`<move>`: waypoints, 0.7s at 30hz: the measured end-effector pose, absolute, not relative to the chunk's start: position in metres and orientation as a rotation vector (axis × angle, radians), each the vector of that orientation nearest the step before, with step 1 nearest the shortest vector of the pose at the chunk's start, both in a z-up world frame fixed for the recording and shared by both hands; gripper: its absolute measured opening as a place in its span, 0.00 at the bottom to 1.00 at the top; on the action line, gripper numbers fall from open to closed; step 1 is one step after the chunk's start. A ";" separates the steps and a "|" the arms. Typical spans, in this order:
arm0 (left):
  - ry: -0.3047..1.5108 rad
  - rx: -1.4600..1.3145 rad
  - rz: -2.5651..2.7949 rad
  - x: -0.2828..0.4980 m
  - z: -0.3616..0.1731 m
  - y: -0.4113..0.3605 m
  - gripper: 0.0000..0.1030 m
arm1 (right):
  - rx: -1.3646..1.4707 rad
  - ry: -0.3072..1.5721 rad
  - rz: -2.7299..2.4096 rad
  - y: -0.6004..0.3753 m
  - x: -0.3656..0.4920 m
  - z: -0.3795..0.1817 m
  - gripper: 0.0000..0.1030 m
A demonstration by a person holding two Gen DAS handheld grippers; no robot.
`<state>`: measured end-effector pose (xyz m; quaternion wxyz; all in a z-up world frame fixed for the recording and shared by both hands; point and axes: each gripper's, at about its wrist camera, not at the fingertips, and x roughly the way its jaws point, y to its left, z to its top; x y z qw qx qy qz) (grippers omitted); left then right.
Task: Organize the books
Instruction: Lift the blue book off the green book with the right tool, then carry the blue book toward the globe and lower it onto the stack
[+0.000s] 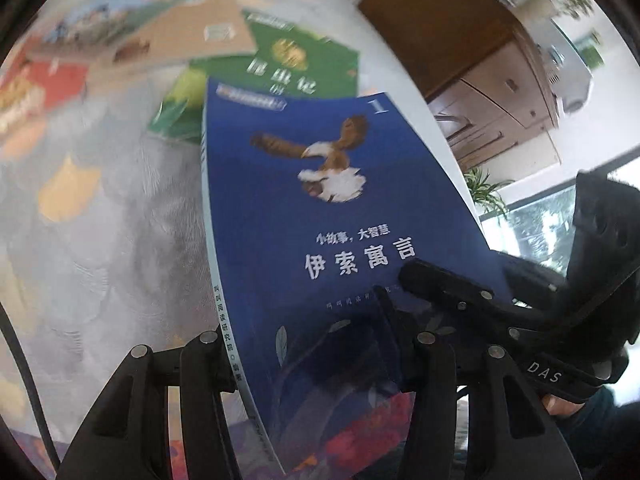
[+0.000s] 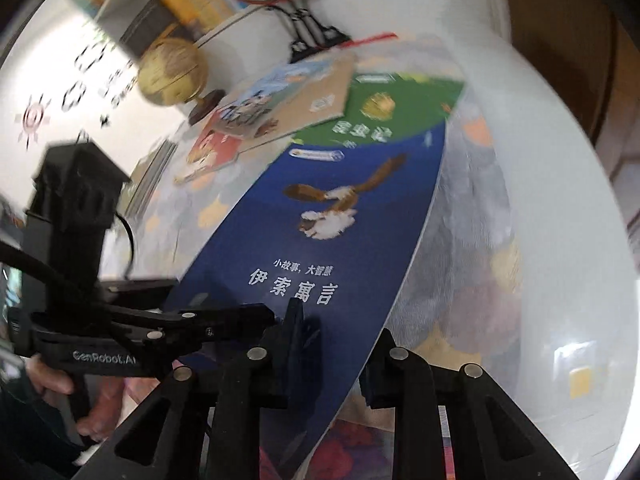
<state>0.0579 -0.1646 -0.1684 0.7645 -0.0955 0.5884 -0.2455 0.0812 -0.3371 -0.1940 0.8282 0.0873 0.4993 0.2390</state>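
A blue book (image 1: 328, 208) with an eagle on its cover is held tilted above the table, and both grippers grip its near end. In the left wrist view my left gripper (image 1: 308, 344) is shut on the book, spine beside its left finger. My right gripper (image 1: 428, 280) reaches in from the right, one finger lying on the cover. In the right wrist view my right gripper (image 2: 338, 332) is shut on the blue book (image 2: 340, 216) at its right edge. My left gripper (image 2: 208, 308) clamps the book's left corner.
A green book (image 1: 288, 64), a tan book (image 1: 200, 36) and a red book (image 1: 32, 88) lie overlapped on the lace-covered table (image 1: 100, 220) beyond. A globe (image 2: 172, 72) stands at the back. A wooden cabinet (image 1: 480, 80) and a plant (image 1: 484, 192) are off the table's right.
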 end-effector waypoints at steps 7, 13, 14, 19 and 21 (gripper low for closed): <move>1.219 -0.197 -0.525 0.044 -0.143 -0.151 0.47 | 0.074 0.994 0.574 -0.326 0.060 -0.169 0.23; 1.175 -0.245 -0.510 0.058 -0.133 -0.139 0.47 | 0.039 0.958 0.592 -0.307 0.047 -0.147 0.23; 1.160 -0.253 -0.504 0.060 -0.129 -0.134 0.47 | 0.034 0.950 0.598 -0.302 0.048 -0.142 0.23; 1.081 -0.287 -0.466 0.064 -0.106 -0.083 0.47 | -0.001 0.885 0.638 -0.257 0.057 -0.115 0.23; 1.046 -0.304 -0.446 0.067 -0.095 -0.050 0.47 | -0.005 0.862 0.653 -0.232 0.063 -0.106 0.23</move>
